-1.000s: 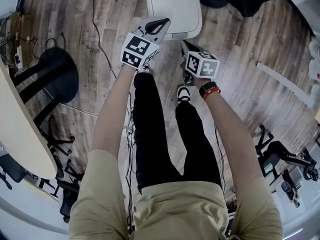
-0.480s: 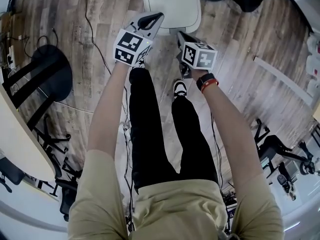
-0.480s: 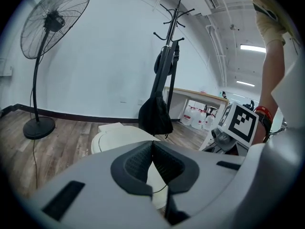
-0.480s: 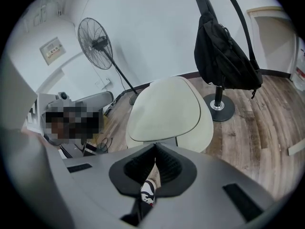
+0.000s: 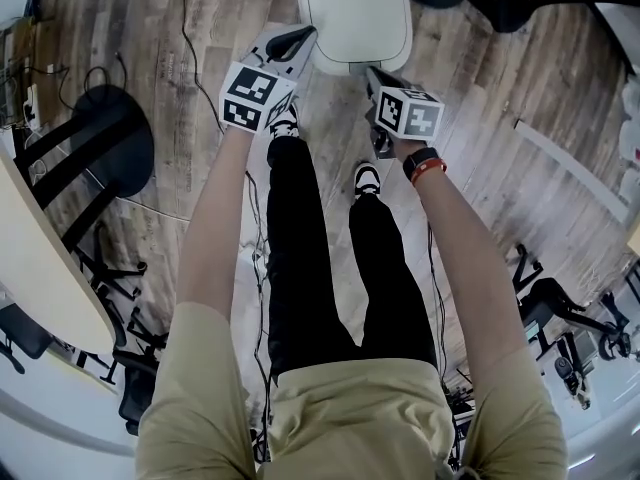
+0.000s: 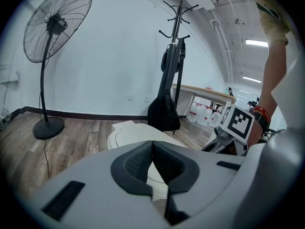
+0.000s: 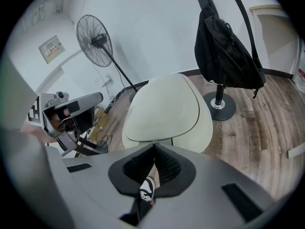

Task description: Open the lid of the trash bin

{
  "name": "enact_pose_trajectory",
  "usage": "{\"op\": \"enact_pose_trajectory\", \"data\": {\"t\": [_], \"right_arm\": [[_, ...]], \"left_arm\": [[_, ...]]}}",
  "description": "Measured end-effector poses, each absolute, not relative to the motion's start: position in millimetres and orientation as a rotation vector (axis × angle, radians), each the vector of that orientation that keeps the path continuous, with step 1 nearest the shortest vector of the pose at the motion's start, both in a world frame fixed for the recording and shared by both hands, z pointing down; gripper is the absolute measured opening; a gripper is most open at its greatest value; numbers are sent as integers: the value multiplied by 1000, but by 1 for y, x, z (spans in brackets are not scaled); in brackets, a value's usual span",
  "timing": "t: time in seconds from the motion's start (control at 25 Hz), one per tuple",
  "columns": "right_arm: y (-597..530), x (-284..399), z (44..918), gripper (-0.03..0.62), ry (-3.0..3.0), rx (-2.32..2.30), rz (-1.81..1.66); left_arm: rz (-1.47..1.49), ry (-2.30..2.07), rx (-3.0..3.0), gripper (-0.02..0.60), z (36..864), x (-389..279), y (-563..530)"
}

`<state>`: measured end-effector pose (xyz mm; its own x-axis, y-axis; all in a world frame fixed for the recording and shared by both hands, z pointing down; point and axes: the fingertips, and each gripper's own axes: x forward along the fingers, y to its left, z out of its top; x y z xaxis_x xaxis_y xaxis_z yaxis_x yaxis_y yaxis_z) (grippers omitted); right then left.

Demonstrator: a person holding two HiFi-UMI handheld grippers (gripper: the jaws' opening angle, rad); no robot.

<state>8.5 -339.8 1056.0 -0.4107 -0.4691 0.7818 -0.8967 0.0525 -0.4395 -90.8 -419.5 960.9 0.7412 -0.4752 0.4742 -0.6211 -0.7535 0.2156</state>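
Smooth matt wht plastic bin lid [image 5: 355, 13], wood-grain floor [image 5: 480, 98]; blk cloth bag [image 7: 224, 51]

Coat stand [image 7: 218, 104] near trash bin [image 7: 167, 111]

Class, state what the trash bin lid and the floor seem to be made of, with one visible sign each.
Trash bin lid: probably moulded plastic, off-white and smooth with a slight sheen; its edges are rounded and seamless.
Floor: wood or wood-look laminate, matt; grain streaks and plank joints show, but which of the two cannot be told.
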Motion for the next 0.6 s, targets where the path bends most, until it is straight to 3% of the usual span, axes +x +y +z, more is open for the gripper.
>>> {"op": "enact_pose_trajectory", "data": {"t": [0.6], "right_arm": [[-337, 2, 1059, 14, -1911, 1302, 1134]], "left_arm": [[570, -903, 2528, 25, 967, -123, -414]]}}
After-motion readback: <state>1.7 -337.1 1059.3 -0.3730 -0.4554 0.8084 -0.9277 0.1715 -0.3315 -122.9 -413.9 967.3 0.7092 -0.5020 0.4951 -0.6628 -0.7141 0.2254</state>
